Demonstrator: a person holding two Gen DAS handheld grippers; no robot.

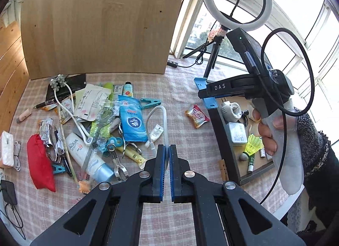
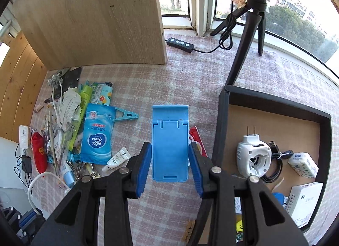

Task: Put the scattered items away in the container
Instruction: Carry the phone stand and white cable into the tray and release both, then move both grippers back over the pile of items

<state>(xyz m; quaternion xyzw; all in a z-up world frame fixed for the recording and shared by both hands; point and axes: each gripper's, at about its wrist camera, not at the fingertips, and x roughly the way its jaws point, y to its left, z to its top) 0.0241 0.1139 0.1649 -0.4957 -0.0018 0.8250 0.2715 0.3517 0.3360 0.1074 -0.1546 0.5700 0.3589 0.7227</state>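
My right gripper (image 2: 169,159) is shut on a blue plastic phone stand (image 2: 169,140), held above the cloth just left of the black box (image 2: 222,118); the stand also shows in the left wrist view (image 1: 204,93). The box holds a white plug-in device (image 2: 253,157), a cable, a tissue pack and a white carton. My left gripper (image 1: 166,161) is shut and empty, low over the cloth near a white curved tube (image 1: 156,118). A heap of scattered items lies to the left: a blue Vinda wipes pack (image 1: 132,124), a red pouch (image 1: 40,165), an AQUA tube (image 1: 84,154).
A wooden board (image 1: 95,21) stands at the back. A ring light on a tripod (image 1: 214,55) stands by the window behind the box. A candy wrapper (image 1: 197,116) lies between heap and box. Chargers and cables (image 1: 9,193) lie at the far left.
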